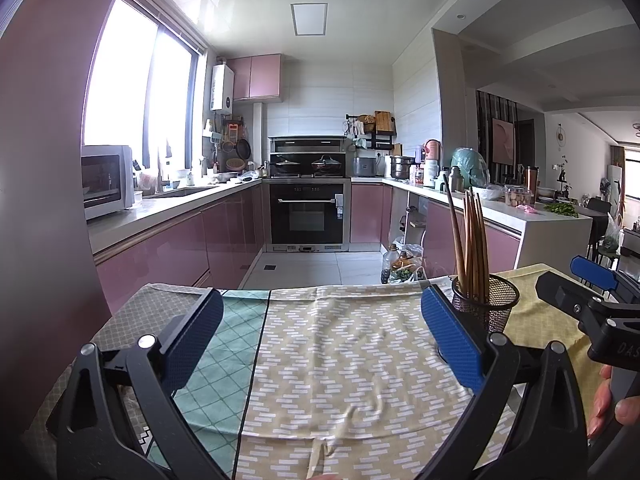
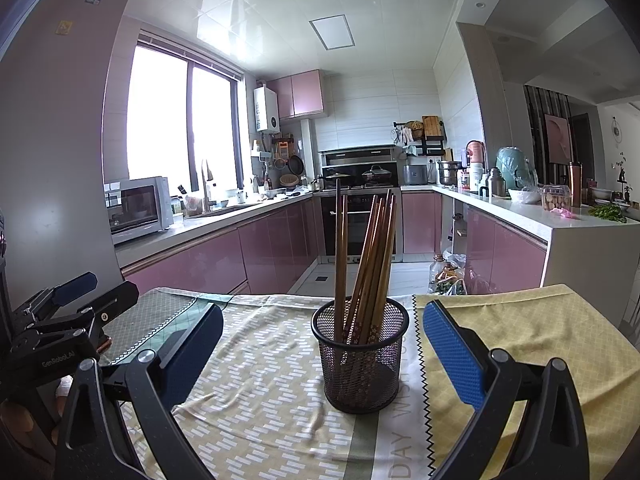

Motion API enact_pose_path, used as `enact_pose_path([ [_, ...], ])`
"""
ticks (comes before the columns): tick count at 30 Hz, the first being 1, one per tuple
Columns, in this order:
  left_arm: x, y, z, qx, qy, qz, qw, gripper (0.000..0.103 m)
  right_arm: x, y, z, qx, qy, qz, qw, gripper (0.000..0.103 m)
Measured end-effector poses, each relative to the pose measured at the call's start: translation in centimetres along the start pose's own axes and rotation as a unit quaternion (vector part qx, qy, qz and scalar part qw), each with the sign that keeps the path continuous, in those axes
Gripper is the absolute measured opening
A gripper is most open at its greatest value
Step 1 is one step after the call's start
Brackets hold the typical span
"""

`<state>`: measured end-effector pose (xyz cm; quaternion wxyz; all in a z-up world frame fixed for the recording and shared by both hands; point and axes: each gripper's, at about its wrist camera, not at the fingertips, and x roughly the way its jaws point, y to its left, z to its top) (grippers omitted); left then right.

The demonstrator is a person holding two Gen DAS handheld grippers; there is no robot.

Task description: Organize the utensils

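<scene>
On the desk's patterned yellow-green cloth [image 2: 260, 392], your black wire-mesh cup [image 2: 361, 356] stands upright holding brown wooden chopsticks [image 2: 370, 264]. Left gripper [image 1: 322, 334] and right gripper [image 2: 323, 348]: jaws wide apart, empty.

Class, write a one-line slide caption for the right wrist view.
Open right gripper faces a black mesh holder of wooden chopsticks standing on a patterned tablecloth, kitchen behind.

Each gripper, left gripper [image 1: 322, 334] and right gripper [image 2: 323, 346], has a black forked frame with round silver screws behind two textured blue finger pads [image 2: 454, 356]. White "GenRoboLAI" lettering marks the left gripper's black body.
</scene>
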<state>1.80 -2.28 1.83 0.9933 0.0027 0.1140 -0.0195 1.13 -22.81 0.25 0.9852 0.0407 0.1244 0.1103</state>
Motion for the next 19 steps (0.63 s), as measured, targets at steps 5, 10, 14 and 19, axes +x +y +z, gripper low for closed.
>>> enact_pose_path([
  [5,0.0,-0.1,0.2,0.0,-0.001,0.004,1.0,0.097,0.0,0.0,0.0,0.0,0.0,-0.001,1.0,0.097],
  [10,0.0,-0.2,0.1,0.008,-0.004,0.005,0.9999,0.097,0.1,-0.2,0.0,-0.001,0.006,-0.005,1.0,0.097],
  [14,1.1,0.3,-0.1,-0.002,0.027,0.005,0.9996,0.097,1.3,-2.2,-0.2,-0.003,0.043,-0.045,0.998,0.097],
  [19,3.4,2.5,-1.0,-0.012,0.08,0.026,0.9964,0.097,4.9,-9.1,-1.7,0.019,0.16,-0.132,0.978,0.097],
])
